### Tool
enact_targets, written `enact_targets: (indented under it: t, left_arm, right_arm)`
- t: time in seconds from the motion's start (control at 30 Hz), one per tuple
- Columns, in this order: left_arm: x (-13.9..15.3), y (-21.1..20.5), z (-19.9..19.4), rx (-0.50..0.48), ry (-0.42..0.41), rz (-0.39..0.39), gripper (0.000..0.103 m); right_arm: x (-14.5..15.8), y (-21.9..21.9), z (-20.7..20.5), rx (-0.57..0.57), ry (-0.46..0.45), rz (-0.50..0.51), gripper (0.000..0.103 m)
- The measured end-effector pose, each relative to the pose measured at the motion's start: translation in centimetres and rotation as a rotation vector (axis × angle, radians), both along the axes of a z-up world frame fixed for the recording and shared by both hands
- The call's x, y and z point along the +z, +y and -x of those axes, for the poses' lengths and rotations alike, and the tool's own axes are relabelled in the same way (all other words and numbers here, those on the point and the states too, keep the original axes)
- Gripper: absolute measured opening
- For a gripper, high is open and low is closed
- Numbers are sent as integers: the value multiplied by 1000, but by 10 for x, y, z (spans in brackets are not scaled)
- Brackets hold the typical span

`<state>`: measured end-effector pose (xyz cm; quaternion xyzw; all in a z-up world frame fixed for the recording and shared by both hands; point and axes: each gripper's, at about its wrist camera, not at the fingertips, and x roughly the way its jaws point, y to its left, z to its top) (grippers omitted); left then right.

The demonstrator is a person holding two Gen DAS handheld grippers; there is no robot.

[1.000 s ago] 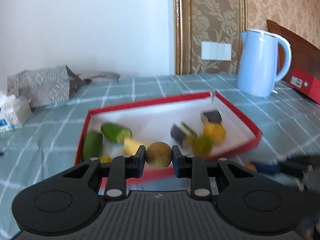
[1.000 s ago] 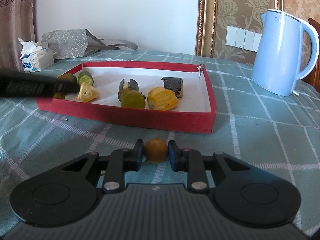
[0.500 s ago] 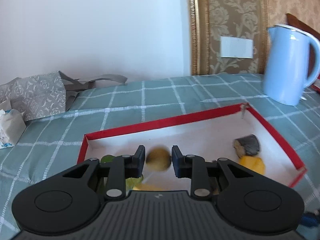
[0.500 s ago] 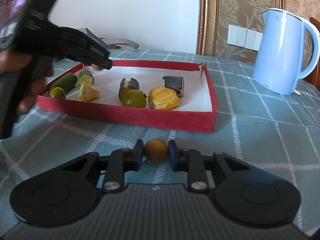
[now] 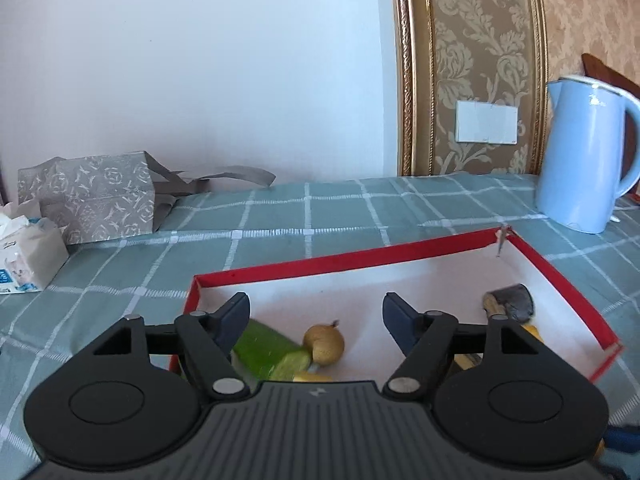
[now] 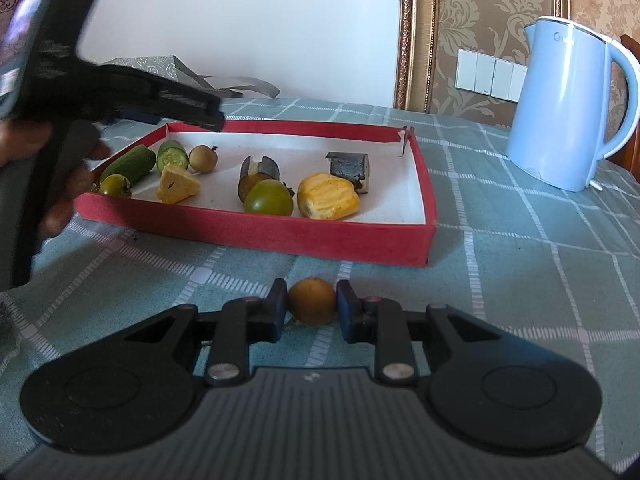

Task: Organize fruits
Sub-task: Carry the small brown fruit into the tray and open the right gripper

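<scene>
A red tray (image 6: pixel 256 227) with a white floor sat across the middle of the right wrist view, on a teal checked tablecloth (image 6: pixel 520 280). It held nine pieces. At its left end lay two cucumber pieces, a long one (image 6: pixel 129 164) and a short cut one (image 6: pixel 172 155), with a small green tomato (image 6: pixel 115 185) in front of them and a small tan round fruit (image 6: pixel 203 158) just right of the cut piece. A yellow wedge (image 6: pixel 177 184) lay near the front wall. Toward the centre were two dark-skinned chunks (image 6: pixel 259 171) (image 6: pixel 348 169), a larger green tomato (image 6: pixel 268 198) touching the nearer chunk, and a ridged yellow piece (image 6: pixel 328 197) just beside that tomato.

In the left wrist view the same tray (image 5: pixel 344 258) filled the lower centre, and the tan fruit (image 5: pixel 323 343) rested on its floor beside a cucumber piece (image 5: pixel 267 350). The left gripper (image 5: pixel 316 312) hovered over it with its fingers spread wide and nothing between them.

The right gripper (image 6: pixel 312 303), at the bottom centre of its own view, pinched a second small tan-orange round fruit (image 6: pixel 312 301) in narrow fingers, low over the cloth just outside the tray's front wall.

One pale blue kettle (image 6: pixel 568 100) stood at the upper right. One patterned grey bag (image 5: pixel 88 196) and one tissue pack (image 5: pixel 28 254) lay at the left of the left wrist view.
</scene>
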<state>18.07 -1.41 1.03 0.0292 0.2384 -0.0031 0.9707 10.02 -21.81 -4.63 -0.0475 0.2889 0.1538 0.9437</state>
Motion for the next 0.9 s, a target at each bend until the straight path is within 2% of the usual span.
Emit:
enact_targets:
  t: [0.07, 0.2, 0.4, 0.57, 0.73, 0.9]
  left_arm:
    - [2, 3, 16, -7, -12, 10, 73]
    - [6, 7, 51, -43, -27, 52, 82]
    - [-11, 3, 101, -115, -13, 69, 83]
    - [-26, 4, 107, -160, 70, 100, 83]
    - [-30, 6, 104, -138, 75, 87, 83]
    - [-37, 5, 98, -112, 107, 61, 83]
  right_arm:
    - [0, 0, 0, 0, -1, 2, 25]
    - [-1, 0, 0, 0, -1, 2, 25]
    - [0, 1, 1, -9, -3, 2, 25]
    - [0, -3, 1, -24, -1, -12, 25]
    - [6, -7, 0, -48, -18, -30, 25]
    - [31, 5, -14, -33, -75, -35, 25]
